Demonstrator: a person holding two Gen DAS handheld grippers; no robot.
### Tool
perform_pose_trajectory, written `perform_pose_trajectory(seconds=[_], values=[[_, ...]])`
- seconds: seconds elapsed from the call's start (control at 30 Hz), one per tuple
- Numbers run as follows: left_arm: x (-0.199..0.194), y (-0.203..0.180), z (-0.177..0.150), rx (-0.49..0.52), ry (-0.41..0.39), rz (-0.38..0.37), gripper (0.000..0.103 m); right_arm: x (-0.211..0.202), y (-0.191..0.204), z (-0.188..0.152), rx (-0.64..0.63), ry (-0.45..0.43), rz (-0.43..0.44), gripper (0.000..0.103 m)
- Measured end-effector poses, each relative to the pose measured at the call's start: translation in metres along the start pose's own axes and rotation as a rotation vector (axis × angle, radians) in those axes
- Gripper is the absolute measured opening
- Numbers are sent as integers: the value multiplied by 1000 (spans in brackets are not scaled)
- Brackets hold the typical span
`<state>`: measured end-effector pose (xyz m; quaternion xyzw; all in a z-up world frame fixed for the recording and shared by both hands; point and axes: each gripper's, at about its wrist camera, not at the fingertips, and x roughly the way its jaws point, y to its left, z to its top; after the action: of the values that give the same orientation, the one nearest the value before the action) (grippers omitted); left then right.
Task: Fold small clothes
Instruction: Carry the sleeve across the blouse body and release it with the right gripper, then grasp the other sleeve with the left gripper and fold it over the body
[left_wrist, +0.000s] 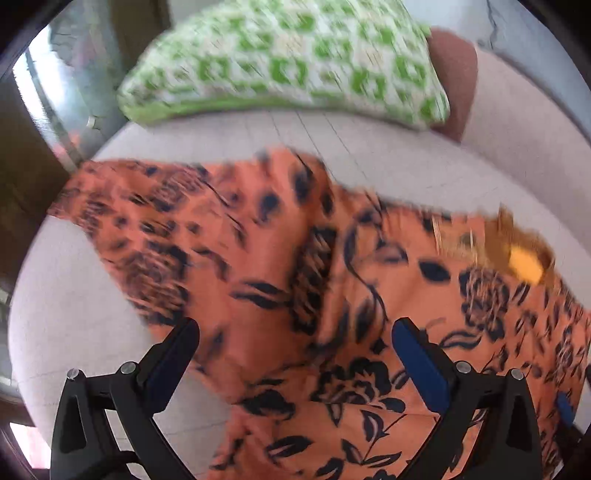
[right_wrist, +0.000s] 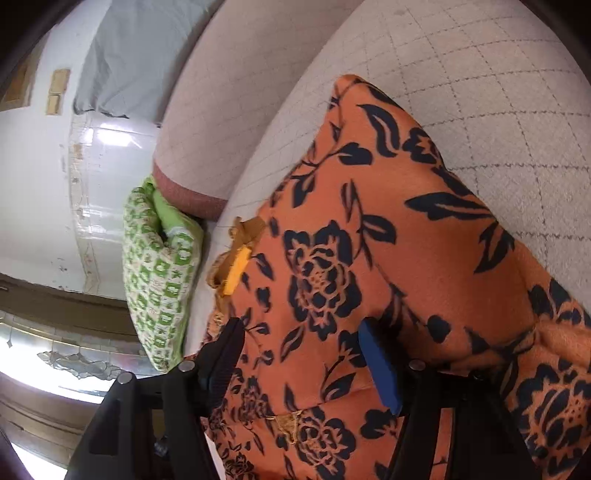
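Garment (left_wrist: 280, 258) tag (right_wrist: 236, 271) unreadable; left tool (left_wrist: 295, 347) and right tool (right_wrist: 303, 347) gape apart.

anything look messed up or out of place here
Nothing looks damaged or spilled. The orange floral garment lies rumpled and only partly folded on the beige sofa, with a yellow tag sticking out at its neck edge. The green patterned pillow sits behind it. Both the left gripper and right gripper have open jaws.
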<state>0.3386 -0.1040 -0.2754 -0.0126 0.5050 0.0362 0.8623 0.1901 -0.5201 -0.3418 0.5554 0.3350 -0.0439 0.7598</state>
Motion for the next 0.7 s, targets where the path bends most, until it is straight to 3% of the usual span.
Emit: perform_pose_trajectory(seconds=[0.07, 0.17, 0.33, 0.4, 0.5, 0.7], values=[[-18, 25, 9, -79, -41, -14, 103, 8, 15, -9, -33, 23, 44, 69], [-30, 75, 23, -218, -69, 7, 103, 20, 40, -28, -148, 41, 34, 69], [-16, 177, 26, -460, -41, 14, 103, 35, 78, -65, -356, 104, 4, 69], [-4, 217, 25, -567, -33, -36, 102, 41, 87, -76, -420, 115, -16, 69], [18, 271, 27, -708, -16, -136, 82, 50, 90, -90, -483, 128, -33, 69], [53, 325, 38, -785, 24, -169, 76, 60, 92, -98, -515, 135, -58, 69]])
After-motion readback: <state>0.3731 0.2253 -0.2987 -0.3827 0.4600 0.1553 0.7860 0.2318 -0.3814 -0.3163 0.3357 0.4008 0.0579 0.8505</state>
